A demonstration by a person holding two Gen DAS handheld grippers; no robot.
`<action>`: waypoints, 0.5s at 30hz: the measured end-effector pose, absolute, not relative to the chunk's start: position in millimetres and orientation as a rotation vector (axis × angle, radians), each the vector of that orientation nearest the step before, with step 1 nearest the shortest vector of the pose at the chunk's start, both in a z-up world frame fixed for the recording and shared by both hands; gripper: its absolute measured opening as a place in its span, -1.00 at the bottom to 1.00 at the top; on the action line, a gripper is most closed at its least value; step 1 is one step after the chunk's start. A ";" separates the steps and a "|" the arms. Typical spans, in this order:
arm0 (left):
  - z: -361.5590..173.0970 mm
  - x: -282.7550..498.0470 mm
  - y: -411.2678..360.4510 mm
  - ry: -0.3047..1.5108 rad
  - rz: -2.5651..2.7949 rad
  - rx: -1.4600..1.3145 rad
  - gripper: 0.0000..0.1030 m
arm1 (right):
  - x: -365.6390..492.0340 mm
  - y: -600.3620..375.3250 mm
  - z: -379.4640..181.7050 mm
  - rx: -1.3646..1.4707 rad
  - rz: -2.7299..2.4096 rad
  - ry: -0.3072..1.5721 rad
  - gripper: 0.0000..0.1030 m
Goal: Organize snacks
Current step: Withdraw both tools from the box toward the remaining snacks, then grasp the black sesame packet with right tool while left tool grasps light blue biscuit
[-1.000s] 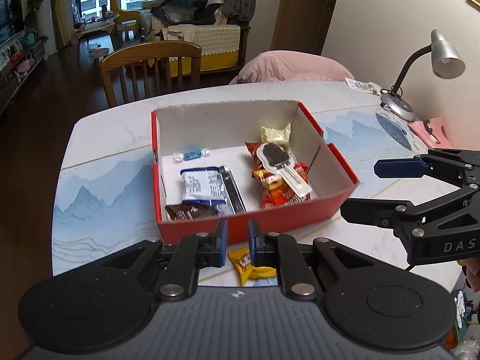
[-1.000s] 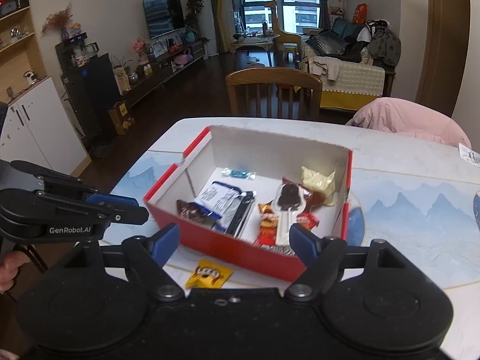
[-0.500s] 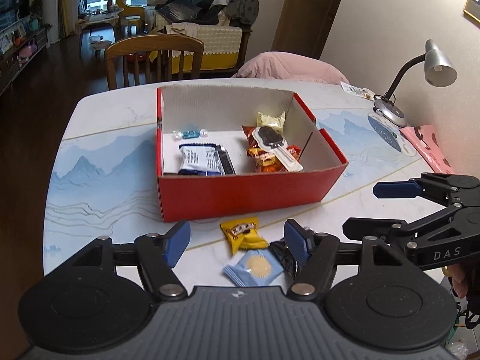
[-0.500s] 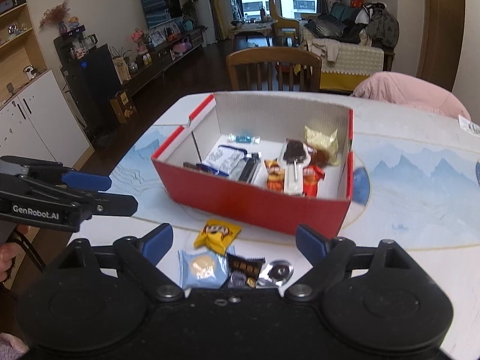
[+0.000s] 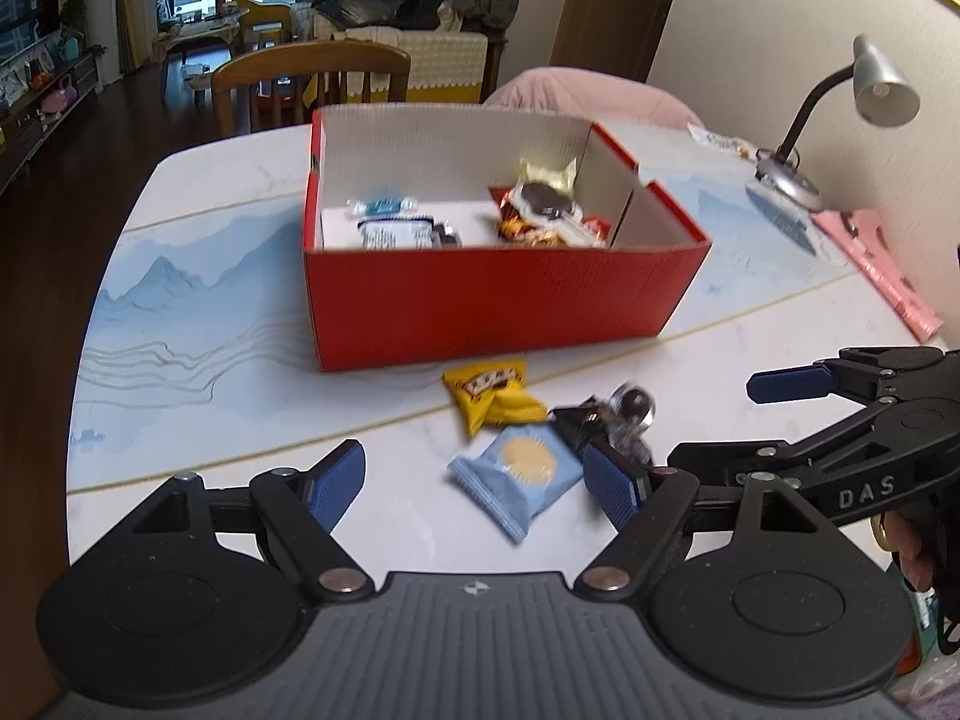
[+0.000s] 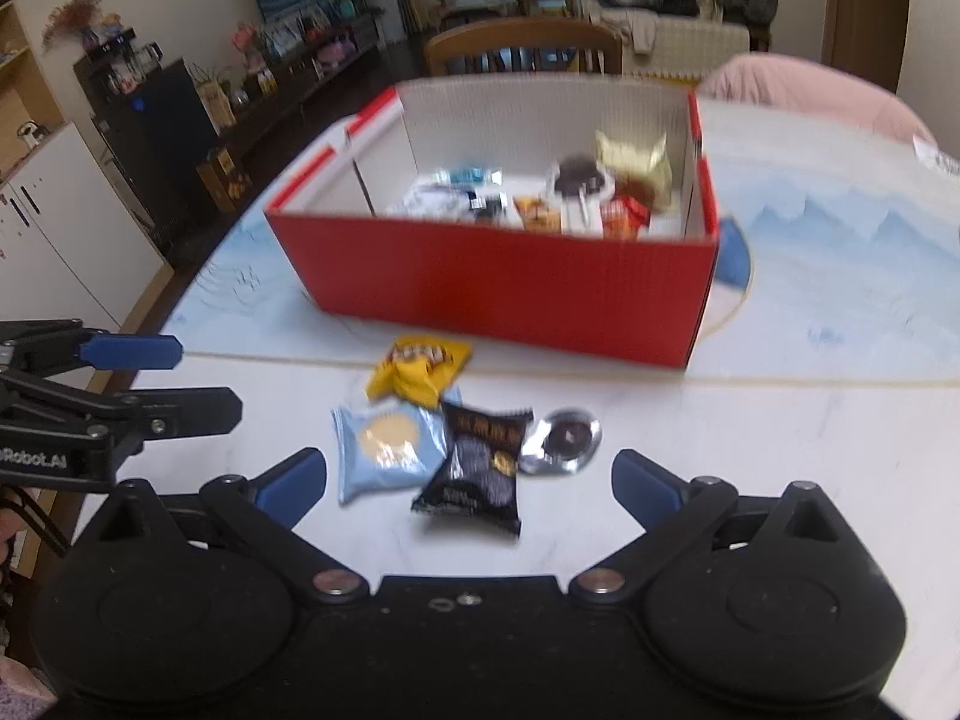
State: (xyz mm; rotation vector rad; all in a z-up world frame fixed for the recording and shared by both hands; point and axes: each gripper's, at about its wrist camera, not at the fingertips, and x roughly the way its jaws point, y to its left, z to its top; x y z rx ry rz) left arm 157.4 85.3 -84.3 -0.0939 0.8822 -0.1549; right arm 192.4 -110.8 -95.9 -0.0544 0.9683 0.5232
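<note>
4 loose snack packets (image 6: 420, 438) lay on the marble tabletop (image 6: 780, 450) ahead of both released, just-widened claws — left claw (image 5: 474, 483), right claw (image 6: 468, 480) — nothing between either's pads.

4 snack pkts (image 6: 420, 438) on table (image 6: 780, 480), before box (image 6: 510, 294).

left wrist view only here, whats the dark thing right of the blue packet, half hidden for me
Observer: A black packet, lying flat, its left edge overlapping the blue packet.
Operator: is the right gripper on anything
Observer: No. The right gripper is open, its jaws have just been opening, and nothing is between the pads; the black packet lies just ahead of them.
Operator: whats right of the black one
Observer: A round silver-wrapped snack, against the black packet's upper right corner.
</note>
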 end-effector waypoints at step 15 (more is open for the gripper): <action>-104.2 155.4 73.7 0.905 -0.215 0.013 0.55 | 223.9 -92.4 -138.0 -0.016 0.476 1.111 0.73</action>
